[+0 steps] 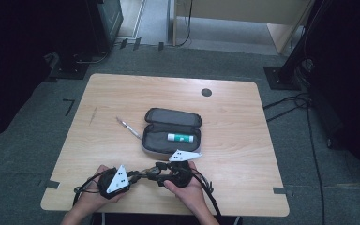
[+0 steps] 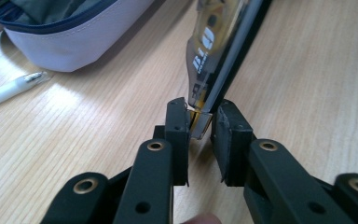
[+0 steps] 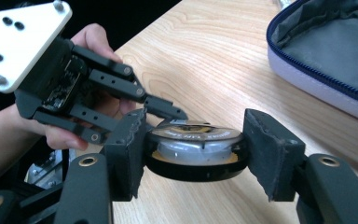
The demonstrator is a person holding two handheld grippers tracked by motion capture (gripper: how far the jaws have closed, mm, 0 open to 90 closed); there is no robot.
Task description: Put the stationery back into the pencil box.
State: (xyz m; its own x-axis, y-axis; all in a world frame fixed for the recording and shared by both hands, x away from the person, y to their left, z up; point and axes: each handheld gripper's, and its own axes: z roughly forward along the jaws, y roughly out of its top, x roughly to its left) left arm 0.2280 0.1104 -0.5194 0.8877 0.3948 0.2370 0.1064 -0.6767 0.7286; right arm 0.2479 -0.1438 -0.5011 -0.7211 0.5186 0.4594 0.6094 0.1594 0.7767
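Note:
A black and amber tape dispenser (image 1: 150,171) is held just above the table's front edge between both grippers. My right gripper (image 3: 198,156) is shut on its round body (image 3: 196,142), one jaw on each side. My left gripper (image 2: 200,135) is shut on the dispenser's narrow tip (image 2: 199,122), and the body (image 2: 214,51) stretches away from it. In the high view the left gripper (image 1: 139,174) points right and the right gripper (image 1: 158,168) points left, tips nearly meeting. In the right gripper view the left gripper (image 3: 163,109) reaches in from the left, held by a hand (image 3: 93,42).
An open grey pencil case (image 1: 155,144) lies mid-table just beyond the grippers, with a white and green glue stick (image 1: 183,138) inside. A pen (image 1: 129,128) lies to its left. A dark round hole (image 1: 206,92) marks the table's far side. Bare wood spreads left and right.

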